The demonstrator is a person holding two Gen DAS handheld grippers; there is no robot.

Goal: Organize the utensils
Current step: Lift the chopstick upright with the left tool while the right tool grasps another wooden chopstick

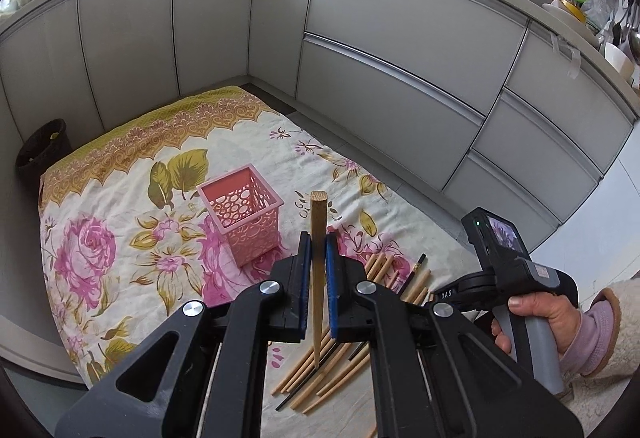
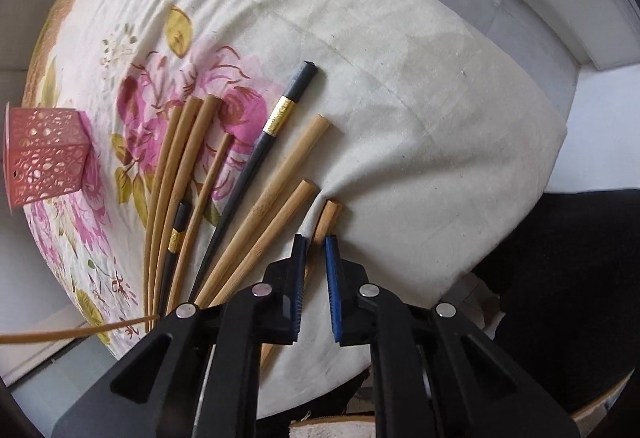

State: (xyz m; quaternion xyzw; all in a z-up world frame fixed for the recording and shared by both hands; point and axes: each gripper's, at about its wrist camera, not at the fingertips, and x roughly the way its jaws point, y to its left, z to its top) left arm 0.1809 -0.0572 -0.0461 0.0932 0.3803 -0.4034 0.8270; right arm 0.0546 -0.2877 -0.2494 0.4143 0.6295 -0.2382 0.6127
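Note:
My left gripper (image 1: 319,238) is shut on a bamboo chopstick (image 1: 318,222), held upright just right of the pink perforated holder (image 1: 242,215) on the floral cloth. Several bamboo chopsticks and dark ones lie in a fan on the cloth (image 1: 340,358). In the right wrist view my right gripper (image 2: 315,244) is a little open and low over the cloth, its fingers around the rightmost bamboo chopstick (image 2: 329,215); whether they touch it I cannot tell. The fan of chopsticks (image 2: 192,165) lies to its left, with a black gold-banded chopstick (image 2: 280,113). The holder (image 2: 44,157) is at far left.
The cloth (image 1: 120,238) covers a low surface ringed by grey kitchen cabinets (image 1: 400,37). A dark bin (image 1: 44,149) stands at the far left corner. The cloth's right edge (image 2: 540,165) drops off close to my right gripper.

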